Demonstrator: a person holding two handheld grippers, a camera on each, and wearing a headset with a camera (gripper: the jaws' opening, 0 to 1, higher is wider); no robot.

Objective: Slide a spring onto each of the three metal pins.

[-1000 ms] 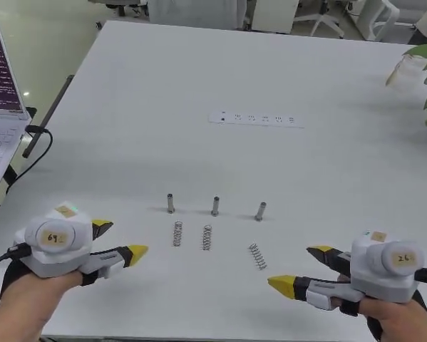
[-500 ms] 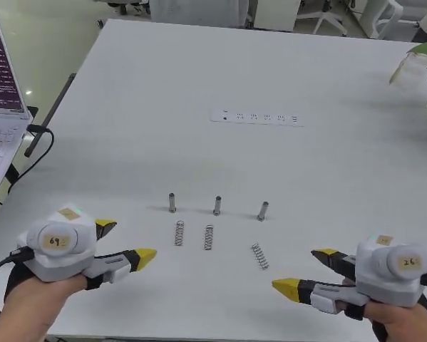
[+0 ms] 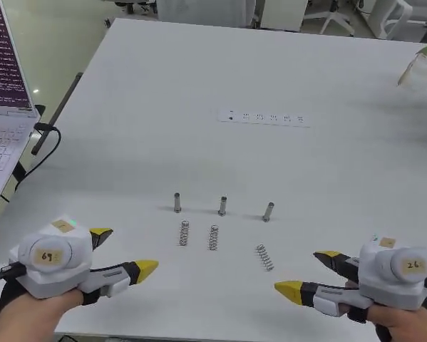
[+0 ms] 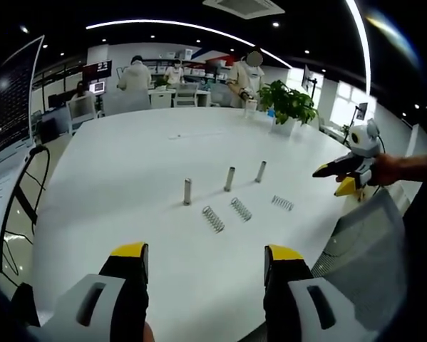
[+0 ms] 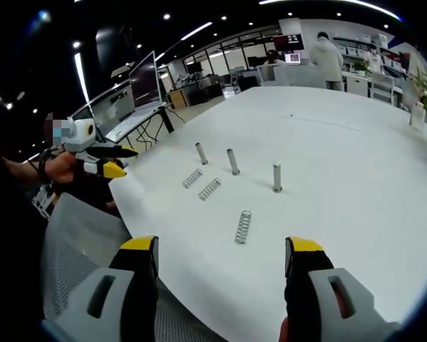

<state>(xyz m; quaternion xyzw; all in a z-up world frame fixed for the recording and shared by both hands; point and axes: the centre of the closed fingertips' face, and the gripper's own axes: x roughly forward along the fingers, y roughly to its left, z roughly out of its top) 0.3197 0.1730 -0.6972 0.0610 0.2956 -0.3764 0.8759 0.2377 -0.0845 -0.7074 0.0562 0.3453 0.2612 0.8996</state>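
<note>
Three pins point(image 3: 222, 206) upright on the table point(image 3: 199, 85), three springs point(image 3: 213, 237) lying just beside them.
Left gripper point(image 3: 125, 249) and right gripper point(image 3: 306, 271) released, empty, near the front edge.

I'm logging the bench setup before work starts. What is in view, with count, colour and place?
table: one, white, under everything
metal pins: three, silver, upright in a row at mid-table
springs: three, silver, lying flat on the near side of the pins, none on a pin
power strip: one, white, farther back on the table
laptop: one, open, dark screen, far left
cable: one, black, beside the laptop
plant: one, green, far right
left gripper: one, white, yellow tips, open, near left
right gripper: one, white, yellow tips, open, near right
</note>
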